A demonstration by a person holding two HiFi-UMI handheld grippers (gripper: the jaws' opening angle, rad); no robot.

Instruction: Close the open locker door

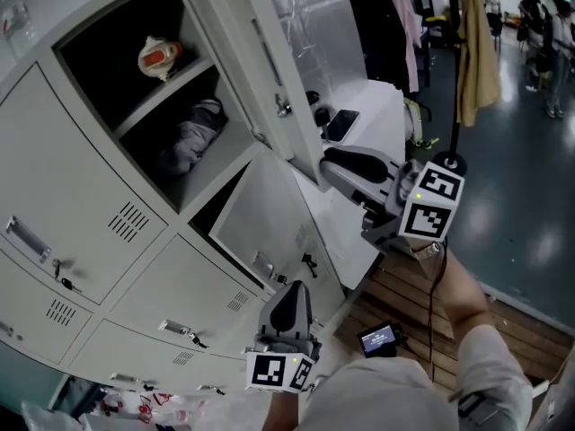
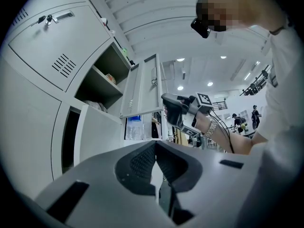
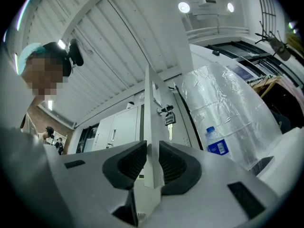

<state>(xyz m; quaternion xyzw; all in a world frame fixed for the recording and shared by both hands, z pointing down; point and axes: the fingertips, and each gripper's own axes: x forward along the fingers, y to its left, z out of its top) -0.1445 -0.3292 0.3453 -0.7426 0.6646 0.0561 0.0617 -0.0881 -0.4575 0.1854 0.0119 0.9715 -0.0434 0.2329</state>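
Observation:
A grey locker bank fills the left of the head view. One upper locker door (image 1: 269, 70) stands swung out, and its compartment (image 1: 135, 88) holds a red-and-white object and a grey bundle. My right gripper (image 1: 331, 165) is shut on that door's free edge (image 3: 151, 127), one pad on each face, just below the lock with its hanging key (image 3: 169, 123). The left gripper view shows the right gripper (image 2: 170, 109) at the door (image 2: 142, 91). My left gripper (image 1: 289, 302) hangs lower, in front of the lower lockers, its jaws (image 2: 155, 145) shut with nothing between them.
A lower locker door (image 1: 256, 218) also stands ajar beside my left gripper. A white table (image 1: 368, 115) with a phone and a plastic-wrapped shelf with a water bottle (image 3: 216, 144) lie behind the open door. A coat stand (image 1: 476, 52), wooden flooring (image 1: 422, 303) and a small screen device (image 1: 379, 338) are at right.

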